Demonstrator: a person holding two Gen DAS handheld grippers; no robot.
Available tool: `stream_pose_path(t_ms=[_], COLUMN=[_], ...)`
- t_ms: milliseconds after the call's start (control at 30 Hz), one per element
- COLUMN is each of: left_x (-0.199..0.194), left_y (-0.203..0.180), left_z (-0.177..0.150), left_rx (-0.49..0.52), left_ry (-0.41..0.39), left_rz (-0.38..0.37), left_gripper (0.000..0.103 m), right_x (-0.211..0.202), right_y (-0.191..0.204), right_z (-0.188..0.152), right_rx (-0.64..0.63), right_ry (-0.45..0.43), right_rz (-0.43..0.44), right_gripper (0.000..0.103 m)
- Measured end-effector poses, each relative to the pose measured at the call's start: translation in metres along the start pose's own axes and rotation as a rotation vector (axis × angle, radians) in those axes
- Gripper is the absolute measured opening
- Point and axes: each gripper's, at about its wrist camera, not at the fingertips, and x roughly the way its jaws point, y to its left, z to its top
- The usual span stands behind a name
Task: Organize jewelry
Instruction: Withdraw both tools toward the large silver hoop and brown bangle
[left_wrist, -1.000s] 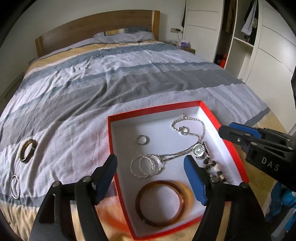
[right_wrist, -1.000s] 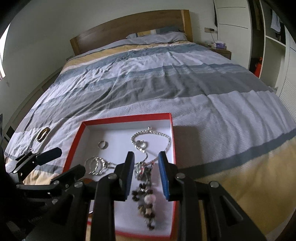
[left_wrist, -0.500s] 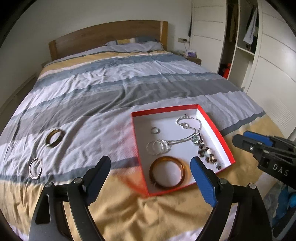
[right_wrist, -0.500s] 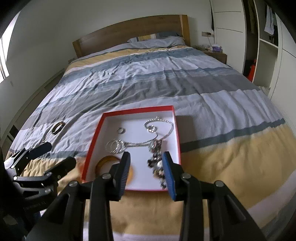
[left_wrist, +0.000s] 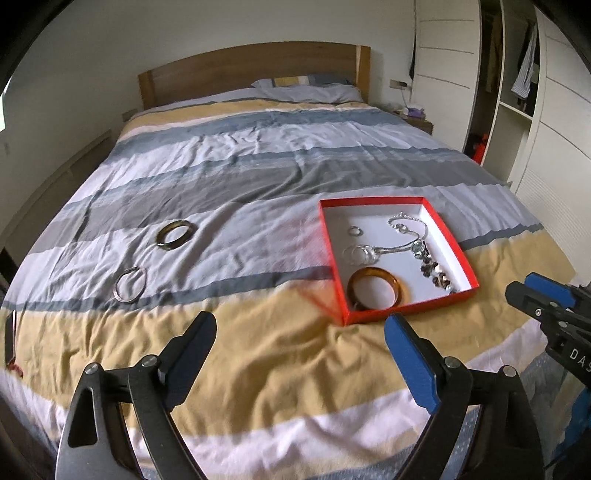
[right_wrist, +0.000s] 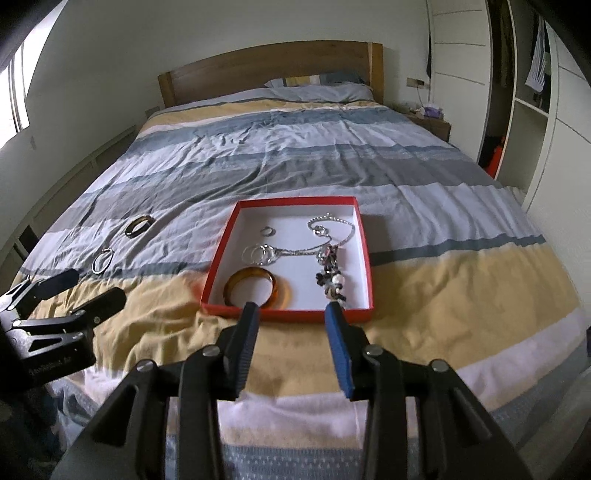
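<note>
A red box (left_wrist: 448, 230) (right_wrist: 365, 251) with a white inside lies on the bed. It holds an amber bangle (left_wrist: 376, 290) (right_wrist: 256, 286), silver hoops (right_wrist: 260, 253), a small ring (right_wrist: 267, 231), a silver chain necklace (right_wrist: 332, 230) and a beaded piece (right_wrist: 330, 282). A dark bangle (left_wrist: 174, 234) (right_wrist: 139, 226) and a silver hoop (left_wrist: 130, 285) (right_wrist: 101, 260) lie on the cover left of the box. My left gripper (left_wrist: 299, 339) is open and empty, well short of the box. My right gripper (right_wrist: 291, 325) is open and empty, just short of the box's near edge.
The bed (left_wrist: 258, 155) has a striped grey, blue and yellow cover, a wooden headboard (left_wrist: 255, 70) and a pillow (left_wrist: 306, 90). A white wardrobe (left_wrist: 524, 103) stands on the right, a nightstand (right_wrist: 432, 118) beside the bed head.
Both grippers have pulled back and away from the box toward the foot of the bed. The box and jewelry now look smaller and farther off. Both stay open and empty.
</note>
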Motion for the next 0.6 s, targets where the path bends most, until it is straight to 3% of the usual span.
stream_pose_path(t_ms=[600], left_x=[-0.061], left_y=[0.026], left_z=[-0.032], left_rx=[-0.054], left_ry=[-0.070], left_rz=[0.044], left_gripper=[0.097], right_x=[-0.047], right_y=[0.031], right_z=[-0.020], right_rx=[-0.052], right_ry=[-0.033], right_rz=[-0.002], right_gripper=[0.040])
